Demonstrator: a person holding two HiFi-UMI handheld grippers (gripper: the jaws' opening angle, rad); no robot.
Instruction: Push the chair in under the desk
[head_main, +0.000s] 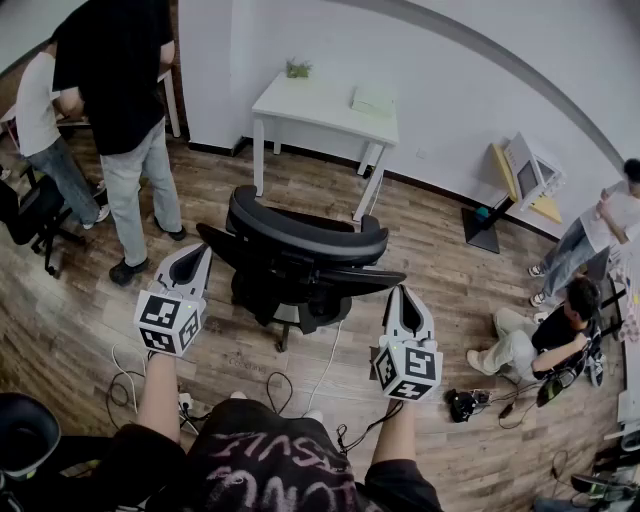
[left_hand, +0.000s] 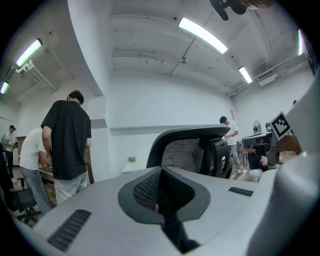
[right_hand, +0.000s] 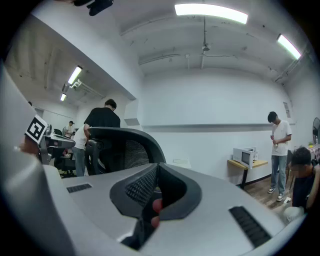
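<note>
A black mesh-backed office chair (head_main: 300, 250) stands on the wood floor, its back towards me. The white desk (head_main: 325, 105) is beyond it against the wall, with a gap between them. My left gripper (head_main: 203, 250) is shut and empty, its tip by the chair's left armrest. My right gripper (head_main: 398, 293), likewise shut and empty, has its tip at the right armrest. Whether either touches the chair I cannot tell. In the left gripper view the chair back (left_hand: 192, 150) rises just past the closed jaws (left_hand: 160, 172). The right gripper view shows the chair back (right_hand: 122, 147) left of its closed jaws (right_hand: 157, 172).
A person in a black shirt (head_main: 125, 100) and another in white (head_main: 40, 120) stand at the back left beside a dark chair (head_main: 35, 215). Someone sits on the floor at right (head_main: 540, 335). Cables (head_main: 300, 385) lie under the chair. A stand with a box (head_main: 525, 170) is at right.
</note>
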